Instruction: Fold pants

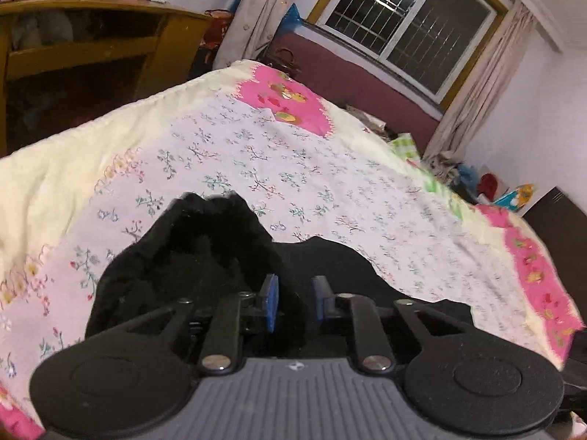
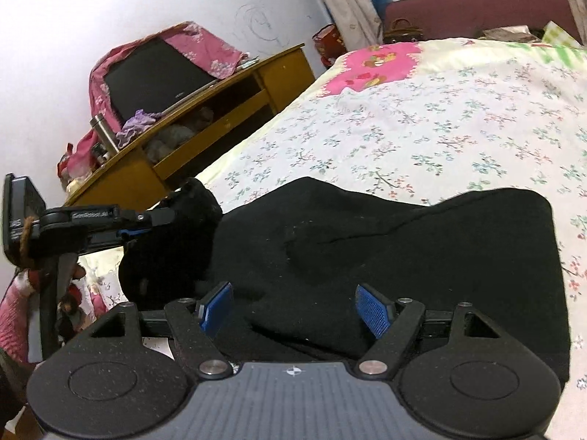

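Pants (image 2: 385, 256), black, lie low-centre on the flowered bedspread (image 2: 458, 128), left claw (image 1: 293, 299) pinching a bunched end lifted at left, likely to carry it over, right claw (image 2: 293, 310) spread wide above the cloth, gripping nothing.

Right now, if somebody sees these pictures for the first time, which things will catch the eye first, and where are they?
First, the black pants spread across the floral bedsheet, dark against its pale print. Next, the left gripper at the left of the right wrist view, shut on a bunched end of the pants and holding it above the bed, while the right gripper hangs open over the cloth. Behind, a wooden desk stands by the wall.
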Demonstrator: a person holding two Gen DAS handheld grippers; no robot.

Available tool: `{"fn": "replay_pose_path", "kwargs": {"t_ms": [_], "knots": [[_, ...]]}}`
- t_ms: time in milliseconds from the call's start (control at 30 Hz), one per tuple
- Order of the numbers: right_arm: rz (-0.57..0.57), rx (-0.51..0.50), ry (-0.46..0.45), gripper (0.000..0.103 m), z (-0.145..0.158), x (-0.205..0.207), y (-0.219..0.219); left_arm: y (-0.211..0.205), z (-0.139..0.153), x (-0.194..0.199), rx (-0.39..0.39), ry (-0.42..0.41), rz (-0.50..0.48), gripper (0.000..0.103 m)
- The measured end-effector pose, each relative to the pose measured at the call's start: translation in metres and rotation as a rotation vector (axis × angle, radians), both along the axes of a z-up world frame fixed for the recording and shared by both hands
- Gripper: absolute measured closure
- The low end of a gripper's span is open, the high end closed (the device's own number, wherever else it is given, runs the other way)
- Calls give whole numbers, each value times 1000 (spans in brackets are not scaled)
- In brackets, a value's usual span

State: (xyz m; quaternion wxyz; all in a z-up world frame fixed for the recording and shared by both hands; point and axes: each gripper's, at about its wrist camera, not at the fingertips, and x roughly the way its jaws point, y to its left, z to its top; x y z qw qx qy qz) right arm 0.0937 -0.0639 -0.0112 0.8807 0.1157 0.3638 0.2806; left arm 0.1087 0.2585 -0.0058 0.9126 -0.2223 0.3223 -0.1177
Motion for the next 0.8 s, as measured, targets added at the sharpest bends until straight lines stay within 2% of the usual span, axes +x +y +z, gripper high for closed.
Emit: {"fn": "replay_pose_path", "kwargs": {"t_ms": [67, 100, 267, 367, 467, 533, 633, 667, 700, 800], "knots": [[45, 41, 15, 34, 2, 8, 19, 10, 2, -7, 45, -14, 34, 70], [67, 48, 18, 34, 3, 11, 28, 20, 3, -13, 30, -32, 38, 70], [162, 92, 55, 31, 2, 37, 88, 74, 0, -31, -125, -106, 135, 49], [186, 109, 83, 30, -2, 57, 113, 96, -12, -27, -166, -87, 160, 48], [204, 129, 139, 30, -9, 73, 129, 104, -25, -21, -171, -63, 123, 48], [213, 126, 149, 30, -11, 78, 139, 103, -25, -24, -130, -65, -4, 48], [231, 116, 160, 29, -11, 82, 145, 94, -17, -37, 59, -53, -171, 46], [231, 123, 170, 29, -12, 84, 145, 88, -16, -43, 137, -49, -190, 46], [229, 135, 183, 29, -14, 87, 144, 85, -17, -43, 170, -46, -202, 46], [208, 168, 217, 29, -15, 94, 144, 76, -20, -38, 154, -65, -236, 45]]}}
